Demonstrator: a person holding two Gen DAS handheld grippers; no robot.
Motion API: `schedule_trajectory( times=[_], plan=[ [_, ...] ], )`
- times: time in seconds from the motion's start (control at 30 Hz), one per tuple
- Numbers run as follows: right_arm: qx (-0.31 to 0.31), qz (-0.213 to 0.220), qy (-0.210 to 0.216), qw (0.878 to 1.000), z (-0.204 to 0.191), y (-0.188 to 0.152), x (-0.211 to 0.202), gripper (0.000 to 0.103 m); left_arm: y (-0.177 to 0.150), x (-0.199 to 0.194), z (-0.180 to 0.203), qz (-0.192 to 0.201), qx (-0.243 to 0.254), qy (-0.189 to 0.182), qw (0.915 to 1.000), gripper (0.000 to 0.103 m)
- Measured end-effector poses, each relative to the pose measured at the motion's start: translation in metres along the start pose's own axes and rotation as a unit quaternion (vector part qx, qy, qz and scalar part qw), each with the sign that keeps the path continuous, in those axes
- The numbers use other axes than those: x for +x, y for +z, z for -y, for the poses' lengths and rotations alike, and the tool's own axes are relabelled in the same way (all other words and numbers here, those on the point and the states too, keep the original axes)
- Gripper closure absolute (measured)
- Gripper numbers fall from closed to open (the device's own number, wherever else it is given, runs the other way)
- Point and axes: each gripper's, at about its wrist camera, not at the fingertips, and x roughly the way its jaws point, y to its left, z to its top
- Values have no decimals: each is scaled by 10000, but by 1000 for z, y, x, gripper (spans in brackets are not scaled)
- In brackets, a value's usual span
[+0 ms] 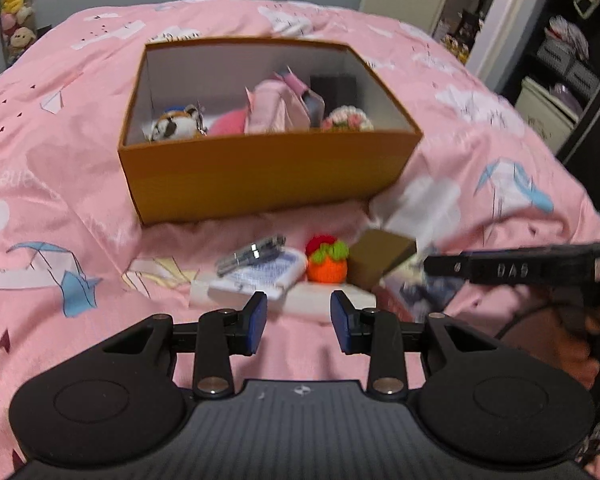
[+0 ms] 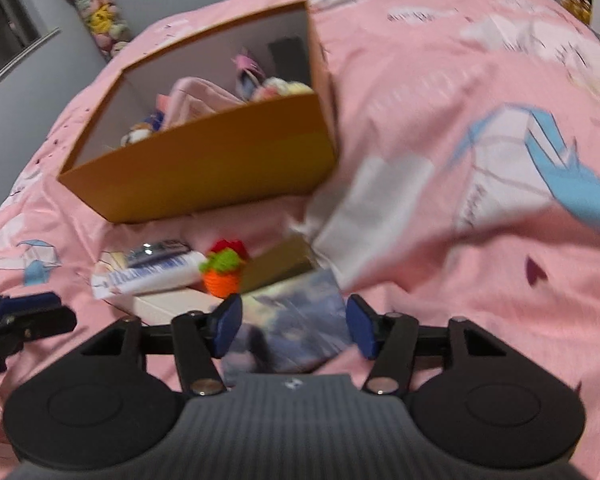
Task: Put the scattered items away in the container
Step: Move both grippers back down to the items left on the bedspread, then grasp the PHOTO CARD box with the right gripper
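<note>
Both grippers hang over a pink bedspread (image 1: pixel 60 128), angled down at the small heap of loose items just ahead of their fingertips. Left gripper (image 1: pixel 299 322): jaws apart, nothing between the pads; just beyond them lies a white flat box (image 1: pixel 320 300) with a white printed packet (image 1: pixel 260 276) on top and a metal clip-like piece (image 1: pixel 252 254) resting on that. Right gripper (image 2: pixel 294 328): jaws parted wider, no grip; a picture card (image 2: pixel 296 320) lies between and under its tips, not pinched as far as I can tell. The crocheted orange toy (image 1: pixel 327 266) sits just past the left tips, a brown cardboard piece (image 1: pixel 380 256) beside it. The orange box (image 1: pixel 260 176), the container, stands farther ahead of both, open-topped and already part filled, presumably why the heap lies at its front wall. Motion blur smears the card's print and the box's contents; the box floor is hidden behind its near wall.
</note>
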Motion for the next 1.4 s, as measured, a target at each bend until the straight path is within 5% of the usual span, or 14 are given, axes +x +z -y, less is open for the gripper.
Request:
schedule_trajectory(
  times=[0.23,0.5,0.67,0.9,1.17,1.4],
  plan=[
    [-100,-255,1,9996,1,-1,16,25,-6,11,16,-82,663,399,9970,64],
    [-558,-544,-61,9969,-10,-8,39,9,-11,12,12,-226,611,480,9967,63],
    [-589,-524,-5,9969,-13,-8,38,21,-14,12,5,-282,474,501,9972,63],
    [-489,-188,-104,9986,-13,-1,13,53,-15,12,-4,-320,259,543,9977,63],
    [-685,211,412,9966,-28,3,-11,62,-15,13,-5,-345,217,519,9978,63],
    [-967,-5,670,9931,-55,-1,5,70,-15,13,-8,-331,147,493,9981,63]
  ],
)
